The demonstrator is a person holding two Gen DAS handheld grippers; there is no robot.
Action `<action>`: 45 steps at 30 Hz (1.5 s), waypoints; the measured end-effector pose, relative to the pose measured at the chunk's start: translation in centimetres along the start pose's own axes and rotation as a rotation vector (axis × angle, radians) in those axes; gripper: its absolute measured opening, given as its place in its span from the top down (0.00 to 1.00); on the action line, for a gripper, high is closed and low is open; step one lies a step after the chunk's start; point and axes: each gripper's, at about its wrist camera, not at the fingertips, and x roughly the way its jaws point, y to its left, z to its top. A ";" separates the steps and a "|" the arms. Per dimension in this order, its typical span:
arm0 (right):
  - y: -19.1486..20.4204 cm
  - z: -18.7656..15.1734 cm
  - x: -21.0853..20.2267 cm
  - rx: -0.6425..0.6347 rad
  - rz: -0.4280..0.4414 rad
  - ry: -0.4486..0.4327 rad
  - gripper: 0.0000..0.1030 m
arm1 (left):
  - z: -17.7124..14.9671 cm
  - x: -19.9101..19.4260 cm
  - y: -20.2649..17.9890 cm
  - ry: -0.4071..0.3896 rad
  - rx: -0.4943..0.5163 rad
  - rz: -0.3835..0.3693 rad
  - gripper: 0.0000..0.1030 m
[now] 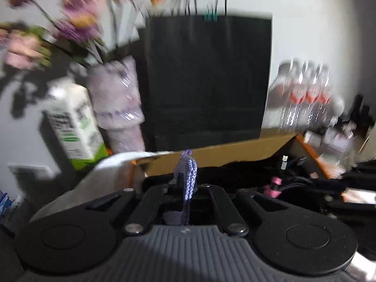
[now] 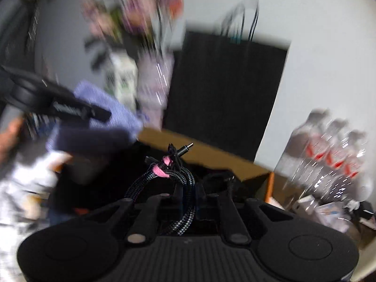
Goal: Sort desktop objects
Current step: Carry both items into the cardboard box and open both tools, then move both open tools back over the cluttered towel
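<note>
- So, the left gripper [image 1: 185, 183] is clamped down on a thin bit of purple-and-white fabric [image 1: 188, 171], pinched by one edge so the rest can hang free instead of bunching up between the jaws.
- From the right wrist view, that same left gripper [image 2: 101, 115] is seen off to the left and a bit ahead, with the bulk of the purple cloth [image 2: 105, 112] draped around and under its jaws. Probably a small pouch or cloth, too blurred to call.
- The right gripper [image 2: 185, 188] is squeezed shut on a coiled braided cable [image 2: 183, 202], grabbed across the loops, likely so the whole bundle comes along as one piece.
- A pink tie [image 2: 164, 164] is wrapped round the coil just ahead of the right jaws, and a plug end [image 2: 185, 148] sticks out past it, so nothing gets crushed.
- Straight ahead of both grippers an open cardboard box [image 1: 235, 150] is parked, with dark stuff already inside; it's judged to be the drop spot for the sorting.
- Behind the box a black paper bag [image 1: 206, 77] is stood against the wall, with flowers in a vase [image 1: 115, 94] and a carton [image 1: 72, 122] to the left of it and a pack of water bottles [image 1: 305, 94] to the right.
- Everything is heavily smeared, so both items are reckoned to be mid-carry and not yet put down.
</note>
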 end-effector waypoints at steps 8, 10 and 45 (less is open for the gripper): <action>-5.0 1.1 13.1 0.101 -0.134 0.285 0.87 | 0.4 7.6 1.1 0.187 -0.041 -0.132 0.25; -5.2 1.3 13.1 0.109 -0.104 0.286 0.80 | 0.8 6.8 1.7 0.151 -0.061 -0.142 0.21; 4.6 -14.3 -17.4 0.339 0.097 -0.051 0.10 | -20.8 -22.9 -3.3 -0.083 -0.116 0.030 0.00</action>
